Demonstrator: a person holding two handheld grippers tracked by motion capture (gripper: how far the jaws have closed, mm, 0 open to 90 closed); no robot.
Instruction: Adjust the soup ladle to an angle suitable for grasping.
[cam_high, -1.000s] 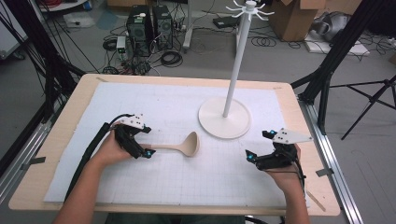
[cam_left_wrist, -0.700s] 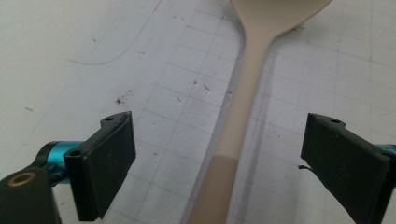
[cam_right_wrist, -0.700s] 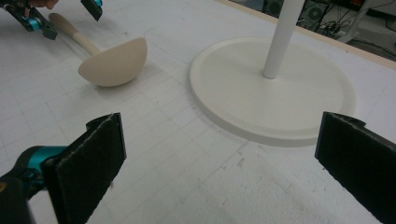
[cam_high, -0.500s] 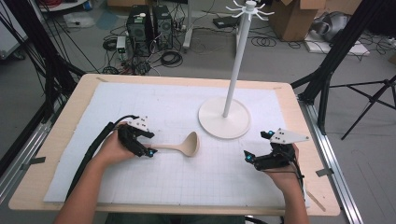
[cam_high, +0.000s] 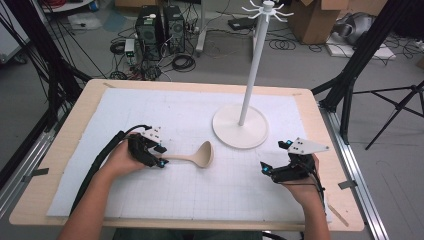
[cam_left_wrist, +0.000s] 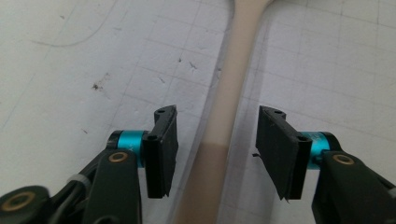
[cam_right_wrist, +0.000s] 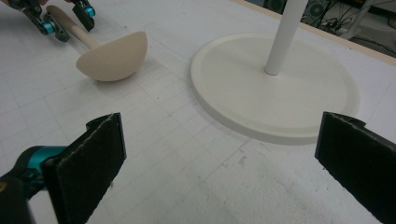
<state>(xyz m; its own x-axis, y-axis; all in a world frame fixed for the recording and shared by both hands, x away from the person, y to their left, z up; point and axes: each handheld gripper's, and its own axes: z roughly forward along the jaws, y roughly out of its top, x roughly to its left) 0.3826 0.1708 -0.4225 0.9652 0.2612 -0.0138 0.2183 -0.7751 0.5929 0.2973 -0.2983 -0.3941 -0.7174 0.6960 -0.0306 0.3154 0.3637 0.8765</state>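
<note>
High view first: a white gridded mat (cam_high: 200, 200) covers most of the wooden table (cam_high: 80, 107). A beige ladle (cam_high: 192, 156) lies flat on the mat, bowl toward the middle, handle running back to the left gripper (cam_high: 159, 156), which sits low on the mat at the handle's end. A white stand (cam_high: 240, 127) with a round base and a tall pole sits just beyond the ladle's bowl, not touching it. The right gripper (cam_high: 266, 171) is over on the right side, well apart from the ladle, near the stand's base.

Left gripper view: the ladle's handle (cam_left_wrist: 224, 121) runs straight up between the two black jaws. They're partly open, with a gap showing on both sides of the handle, so nothing's pinched.

Right gripper view: jaws spread wide, nothing between them but mat. Farther off you can see the ladle's bowl (cam_right_wrist: 114, 56) upside-down-ish on the mat, the left gripper (cam_right_wrist: 63, 21) around its handle, and the stand's base (cam_right_wrist: 275, 88) to the right.
</note>
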